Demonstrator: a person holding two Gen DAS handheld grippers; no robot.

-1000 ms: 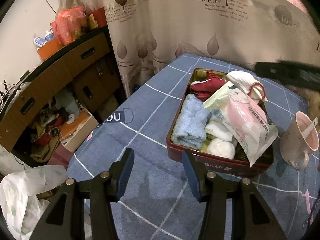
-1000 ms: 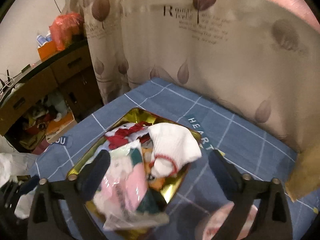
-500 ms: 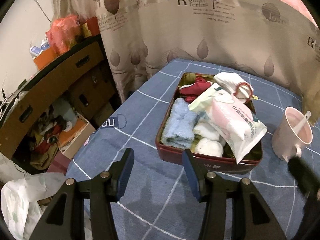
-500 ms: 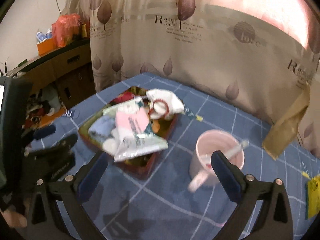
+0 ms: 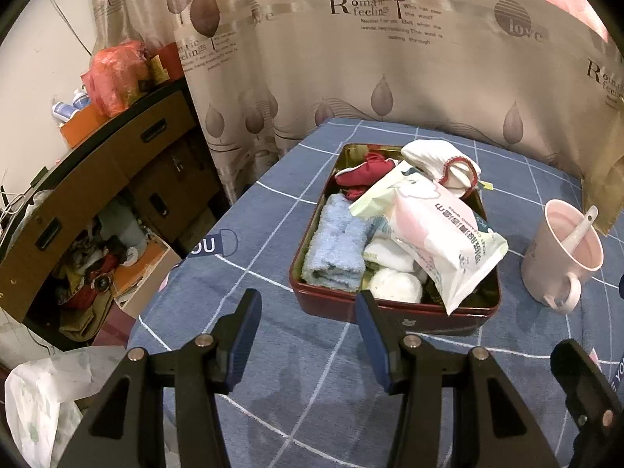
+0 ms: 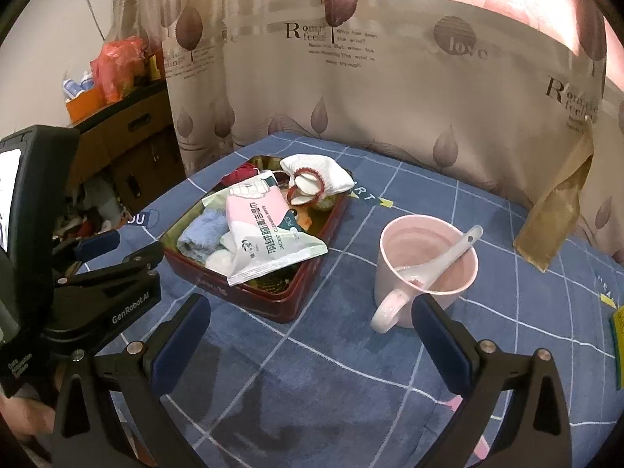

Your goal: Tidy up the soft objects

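Observation:
A dark red tin [image 5: 394,312] [image 6: 249,292] stands on the blue checked tablecloth [image 5: 273,382]. It holds a folded blue towel [image 5: 335,249] [image 6: 202,234], a pink and white wipes pack [image 5: 440,226] [image 6: 265,234], a white sock with red trim [image 5: 440,160] [image 6: 323,173], a red cloth [image 5: 362,173] and white rolled pieces [image 5: 394,284]. My left gripper [image 5: 308,312] hovers open and empty just before the tin's near left corner. My right gripper [image 6: 312,312] is open and empty, between the tin and a pink mug [image 6: 425,269].
The pink mug [image 5: 561,257] holds a white spoon [image 6: 448,249], right of the tin. A leaf-print curtain [image 5: 390,58] hangs behind the table. A brown cupboard [image 5: 97,179] with clutter stands left, past the table edge. A tan paper bag [image 6: 557,210] sits at the far right.
My right gripper has drawn back from over the tin toward the near right, so the mug now lies before it. My left gripper has stayed nearly still, open.

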